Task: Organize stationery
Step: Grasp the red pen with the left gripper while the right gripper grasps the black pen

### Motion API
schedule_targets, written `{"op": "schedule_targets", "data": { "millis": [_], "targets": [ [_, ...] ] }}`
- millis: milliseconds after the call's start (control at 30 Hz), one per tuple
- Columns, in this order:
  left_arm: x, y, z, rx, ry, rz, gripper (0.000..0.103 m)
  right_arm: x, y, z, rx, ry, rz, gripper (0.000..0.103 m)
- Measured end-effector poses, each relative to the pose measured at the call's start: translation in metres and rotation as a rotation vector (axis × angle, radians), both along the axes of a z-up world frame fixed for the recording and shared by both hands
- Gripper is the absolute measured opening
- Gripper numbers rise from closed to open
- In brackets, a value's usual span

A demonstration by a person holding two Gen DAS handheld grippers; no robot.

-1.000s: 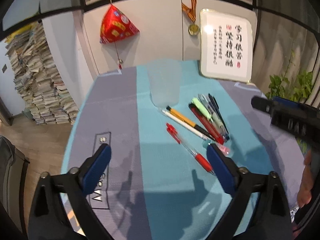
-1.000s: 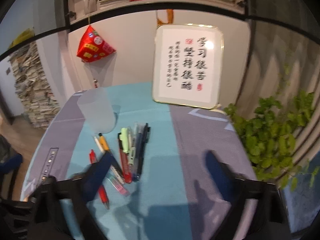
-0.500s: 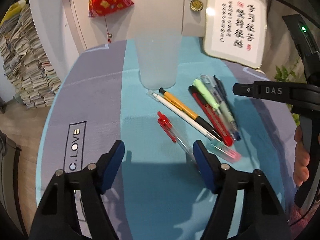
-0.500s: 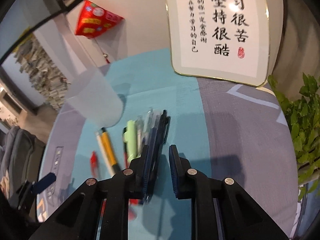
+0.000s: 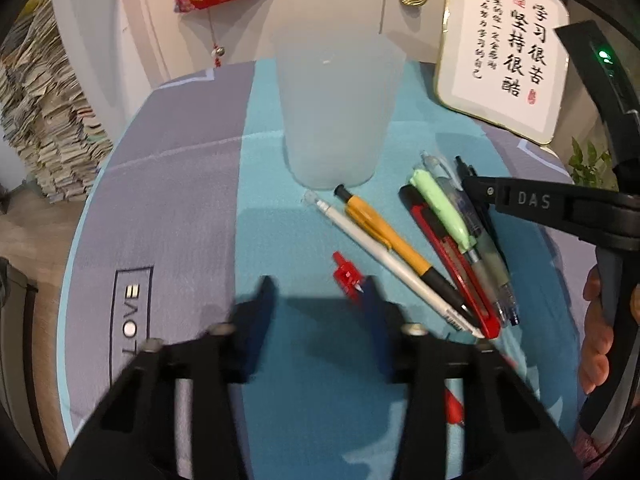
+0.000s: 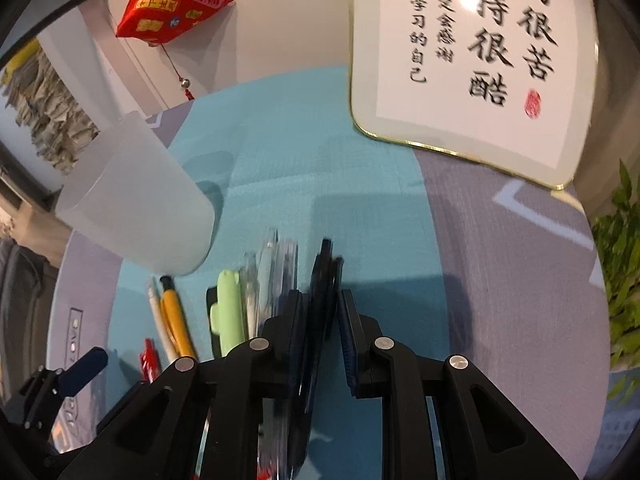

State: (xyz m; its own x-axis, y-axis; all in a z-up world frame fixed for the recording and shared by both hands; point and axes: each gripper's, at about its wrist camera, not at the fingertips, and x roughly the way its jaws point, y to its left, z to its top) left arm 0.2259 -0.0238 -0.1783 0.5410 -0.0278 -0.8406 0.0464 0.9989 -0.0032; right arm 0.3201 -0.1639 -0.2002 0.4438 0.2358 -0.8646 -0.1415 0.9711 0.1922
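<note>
The right gripper point(image 6: 326, 316) has narrowed around the dark pen point(image 6: 320, 300) beside the frosted cup point(image 5: 336, 112) — not visibly clamped — while the left gripper point(image 5: 316, 312), less spread than before, nears the cup; first pickup looks imminent.

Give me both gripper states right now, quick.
Left gripper: open, holding nothing, over the red pen.
Right gripper: nearly closed around the dark pen; firm grip cannot be told.

- The clear-barrelled red pen point(image 5: 347, 276) lies mostly hidden behind the blurred left hand-held gripper point(image 5: 318, 300).
- The right hand-held gripper point(image 6: 320, 312) covers the dark blue pen's point(image 6: 322, 276) lower barrel; grip contact cannot be told.
- The white framed calligraphy board point(image 6: 472, 60) is cut off by the picture's top.
</note>
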Motion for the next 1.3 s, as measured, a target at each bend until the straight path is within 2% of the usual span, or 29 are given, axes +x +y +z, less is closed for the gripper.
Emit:
{"op": "schedule_targets", "data": {
  "millis": [33, 67, 167, 300, 367, 467, 500, 533, 600, 667, 767, 867, 900, 967, 1000, 1033, 1167, 1300],
  "targets": [
    [0.001, 0.000, -0.002, -0.002, 0.006, -0.012, 0.010, 0.000, 0.001, 0.000, 0.003, 0.004, 0.006, 0.017],
    [-0.001, 0.001, -0.002, -0.014, 0.005, -0.031, 0.009, -0.002, 0.000, 0.000, 0.010, 0.007, 0.012, 0.017],
    [-0.009, 0.000, -0.003, -0.013, 0.001, -0.097, 0.008, -0.021, -0.008, 0.000, 0.043, 0.023, 0.048, 0.016],
    [-0.025, 0.005, -0.008, -0.050, 0.037, -0.175, 0.009, -0.059, -0.020, -0.003, 0.064, 0.037, 0.081, 0.016],
    [-0.030, 0.006, -0.008, -0.035, 0.031, -0.176, 0.009, -0.080, -0.028, -0.003, 0.082, 0.047, 0.086, 0.016],
    [-0.028, 0.010, -0.004, -0.068, 0.018, -0.138, 0.011, -0.104, -0.034, -0.004, 0.101, 0.056, 0.082, 0.016],
    [-0.025, 0.011, 0.000, -0.083, 0.011, -0.110, 0.019, -0.109, -0.034, -0.003, 0.092, 0.049, 0.082, 0.016],
    [-0.023, 0.012, 0.002, -0.094, 0.009, -0.096, 0.042, -0.111, -0.036, -0.001, 0.085, 0.043, 0.081, 0.016],
    [-0.018, 0.013, 0.010, -0.126, -0.008, -0.058, 0.077, -0.110, -0.035, -0.002, 0.085, 0.033, 0.071, 0.016],
    [-0.015, 0.008, 0.017, -0.112, -0.042, -0.041, 0.076, -0.111, -0.037, -0.003, 0.096, 0.022, 0.057, 0.016],
    [-0.007, -0.003, 0.014, -0.038, -0.010, -0.037, 0.068, -0.111, -0.040, -0.003, 0.130, 0.022, 0.044, 0.016],
    [0.001, -0.007, 0.005, -0.076, 0.046, -0.046, 0.061, -0.114, -0.052, -0.006, 0.169, 0.023, 0.033, 0.016],
    [0.003, -0.008, 0.001, -0.080, 0.063, -0.039, 0.057, -0.115, -0.053, -0.007, 0.175, 0.021, 0.030, 0.016],
    [0.009, -0.011, -0.007, -0.067, 0.096, -0.023, 0.040, -0.117, -0.053, -0.007, 0.173, 0.016, 0.029, 0.016],
    [0.010, -0.012, -0.007, -0.048, 0.079, -0.013, 0.034, -0.119, -0.052, -0.007, 0.170, 0.014, 0.030, 0.016],
    [0.011, -0.015, -0.008, -0.039, 0.075, -0.020, 0.022, -0.119, -0.051, -0.007, 0.168, 0.011, 0.030, 0.016],
    [0.011, -0.019, -0.008, -0.059, 0.078, -0.054, 0.015, -0.120, -0.053, -0.008, 0.176, 0.016, 0.030, 0.016],
    [-0.006, -0.022, 0.005, -0.038, 0.028, -0.104, 0.013, -0.122, -0.055, -0.008, 0.181, 0.022, 0.033, 0.016]
  ]
}}
